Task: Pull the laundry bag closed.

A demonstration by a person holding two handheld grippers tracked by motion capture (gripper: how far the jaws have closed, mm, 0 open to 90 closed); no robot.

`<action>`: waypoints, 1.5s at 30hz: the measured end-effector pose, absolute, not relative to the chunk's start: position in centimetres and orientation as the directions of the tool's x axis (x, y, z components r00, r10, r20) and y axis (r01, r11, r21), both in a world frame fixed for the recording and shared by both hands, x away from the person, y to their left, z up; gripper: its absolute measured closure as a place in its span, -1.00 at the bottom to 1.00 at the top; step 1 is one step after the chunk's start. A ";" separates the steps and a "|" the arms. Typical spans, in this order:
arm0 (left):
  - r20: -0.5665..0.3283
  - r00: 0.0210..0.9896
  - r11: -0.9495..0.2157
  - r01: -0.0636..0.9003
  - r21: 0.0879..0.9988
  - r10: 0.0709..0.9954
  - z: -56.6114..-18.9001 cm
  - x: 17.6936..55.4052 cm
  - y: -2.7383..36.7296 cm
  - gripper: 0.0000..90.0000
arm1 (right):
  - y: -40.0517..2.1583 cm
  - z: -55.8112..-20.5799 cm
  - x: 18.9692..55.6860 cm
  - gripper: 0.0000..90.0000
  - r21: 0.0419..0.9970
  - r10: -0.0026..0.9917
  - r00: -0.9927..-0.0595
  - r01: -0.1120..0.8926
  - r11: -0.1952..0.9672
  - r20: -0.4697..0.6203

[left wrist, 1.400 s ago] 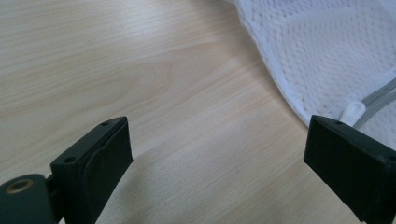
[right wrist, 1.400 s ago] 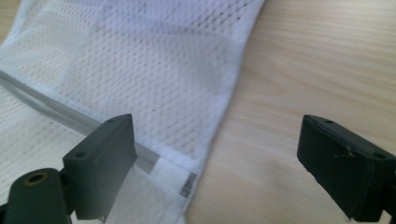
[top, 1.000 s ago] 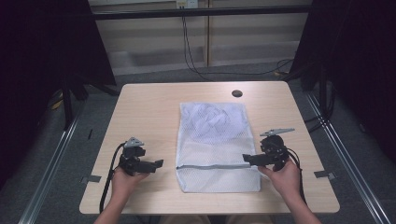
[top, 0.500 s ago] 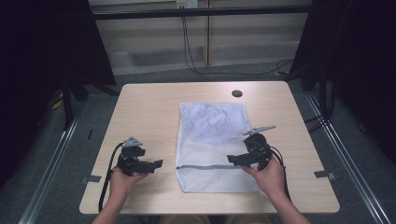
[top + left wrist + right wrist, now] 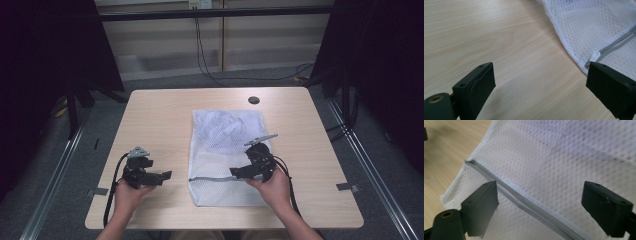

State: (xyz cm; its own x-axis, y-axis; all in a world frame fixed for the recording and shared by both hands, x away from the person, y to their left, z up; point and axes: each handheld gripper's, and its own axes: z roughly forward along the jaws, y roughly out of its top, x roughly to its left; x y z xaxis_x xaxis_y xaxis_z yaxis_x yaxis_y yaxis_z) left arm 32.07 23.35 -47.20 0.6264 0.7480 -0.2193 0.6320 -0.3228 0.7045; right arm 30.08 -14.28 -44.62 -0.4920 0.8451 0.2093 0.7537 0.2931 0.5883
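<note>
A white mesh laundry bag [image 5: 227, 150] lies flat in the middle of the table, with something folded inside its far half. A grey zipper [image 5: 215, 178] runs across its near end; the white zipper pull [image 5: 594, 55] sits at the bag's left edge. My left gripper [image 5: 164, 175] is open over bare wood just left of the bag, its jaws pointing at the pull. My right gripper [image 5: 239, 172] hovers open over the bag's near part, and the zipper [image 5: 524, 200] passes between its jaws [image 5: 540, 207].
The wooden table [image 5: 160, 115] has a round dark cable hole [image 5: 254, 100] near its far edge. Bare wood lies to the left and right of the bag. Cables trail from both grippers off the near edge. Dark curtains and floor rails flank the table.
My right gripper has moved left from the bag's right edge to over the bag near the zipper. The left gripper has stayed in place.
</note>
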 end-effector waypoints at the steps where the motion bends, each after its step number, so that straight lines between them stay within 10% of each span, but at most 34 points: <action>1: -0.218 0.629 -0.326 0.630 0.705 0.746 -47.2 32.1 23.5 -0.82 | -14.0 -44.7 30.1 -0.69 0.587 0.841 -0.497 0.754 0.295 0.215; 45: -0.247 0.640 -0.325 0.639 0.698 0.727 -47.1 32.1 23.5 -0.75 | -7.1 -45.8 31.6 -0.46 0.535 0.777 -0.517 0.796 0.283 0.359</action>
State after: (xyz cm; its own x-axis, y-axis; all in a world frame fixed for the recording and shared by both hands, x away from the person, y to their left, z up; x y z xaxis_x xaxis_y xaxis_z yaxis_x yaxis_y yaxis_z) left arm 32.14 23.52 -47.11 0.6402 0.7273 -0.2475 0.6385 -0.3246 0.6978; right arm 31.56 -7.15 -45.85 -0.5173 0.7768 0.3590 0.7961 0.2831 0.5348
